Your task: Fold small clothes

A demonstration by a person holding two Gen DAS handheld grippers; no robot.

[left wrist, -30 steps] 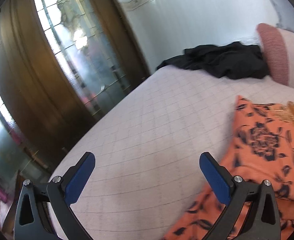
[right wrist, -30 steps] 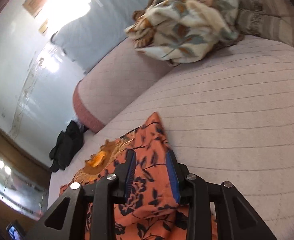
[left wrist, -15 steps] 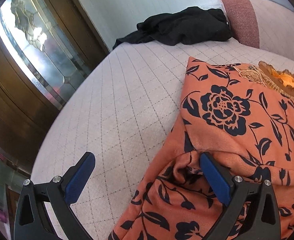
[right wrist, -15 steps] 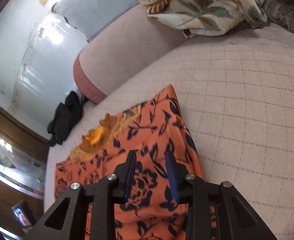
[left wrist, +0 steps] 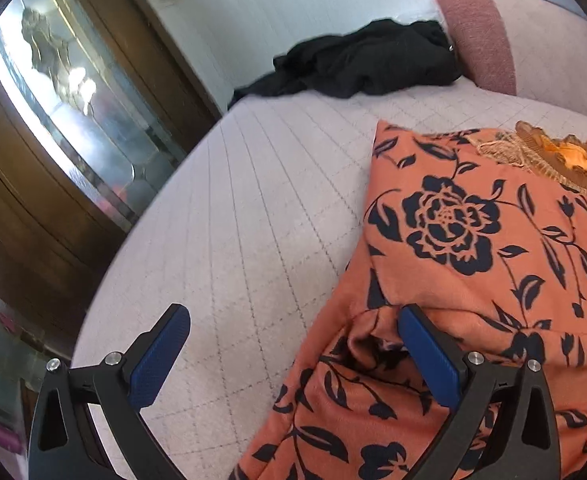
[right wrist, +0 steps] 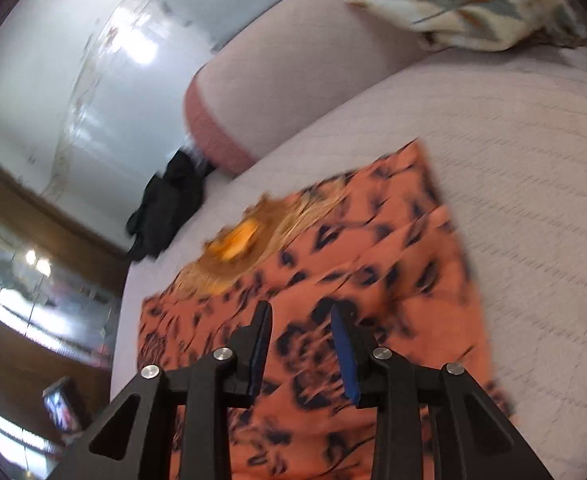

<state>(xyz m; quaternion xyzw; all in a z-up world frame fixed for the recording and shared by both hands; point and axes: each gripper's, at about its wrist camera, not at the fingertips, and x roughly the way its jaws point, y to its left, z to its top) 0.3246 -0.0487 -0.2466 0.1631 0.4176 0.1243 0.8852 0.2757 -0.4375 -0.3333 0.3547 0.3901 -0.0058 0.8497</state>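
An orange garment with a dark flower print [left wrist: 453, 220] lies spread on the quilted bed [left wrist: 253, 220], its gold embroidered neckline [left wrist: 553, 156] at the far end. My left gripper [left wrist: 293, 316] is wide open at the garment's left edge. Its right finger rests over a bunched fold and its left finger is over bare quilt. In the blurred right wrist view, my right gripper [right wrist: 300, 312] hovers over the same garment [right wrist: 373, 260]. Its jaws stand a narrow gap apart, and flat cloth shows through the gap with nothing pinched.
A black heap of clothing [left wrist: 365, 64] lies at the far end of the bed, next to a pink bolster [left wrist: 477, 36]. A crumpled floral blanket [right wrist: 453, 0] sits at the far right. A wooden cabinet with glass doors [left wrist: 53, 120] runs along the bed's left side.
My left gripper swung right and down, from bare quilt onto the garment's edge. The right gripper's view tipped down. The cloth that rose between its fingers now lies flat.
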